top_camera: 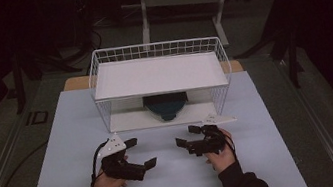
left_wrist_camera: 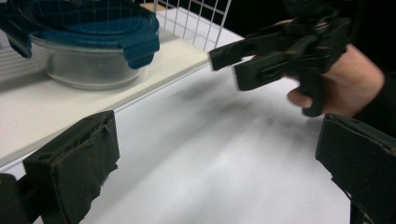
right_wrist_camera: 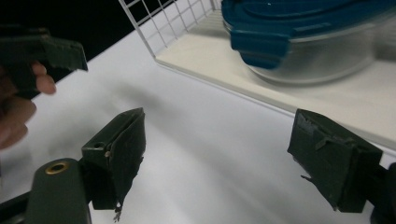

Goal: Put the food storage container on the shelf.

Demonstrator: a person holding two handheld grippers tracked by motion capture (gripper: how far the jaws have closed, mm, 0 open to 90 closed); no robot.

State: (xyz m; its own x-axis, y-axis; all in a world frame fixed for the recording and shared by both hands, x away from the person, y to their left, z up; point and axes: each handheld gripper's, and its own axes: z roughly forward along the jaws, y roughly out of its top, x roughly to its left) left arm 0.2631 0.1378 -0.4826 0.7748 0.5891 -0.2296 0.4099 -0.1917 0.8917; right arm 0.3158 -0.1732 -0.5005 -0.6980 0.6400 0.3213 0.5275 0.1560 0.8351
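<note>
Left gripper (left_wrist_camera: 219, 154) jaws wide apart over bare white surface (left_wrist_camera: 224, 154), nothing between them. Glass container (left_wrist_camera: 88, 65) with blue lid sits on the rack's lower shelf (left_wrist_camera: 28, 112), near its front edge. Right gripper (left_wrist_camera: 229, 65) hovers beyond, jaws slightly parted.

Left gripper (top_camera: 141, 153) fingers spread wide, right gripper (top_camera: 187, 136) fingers likewise

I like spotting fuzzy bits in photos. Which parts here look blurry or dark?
High view: dim, the room behind the white wire rack nearly black. Left gripper view: the white tabletop is streaked with blur, and so is the right gripper. Right gripper view: the clear glass bowl with the blue clip lid looks soft.
</note>
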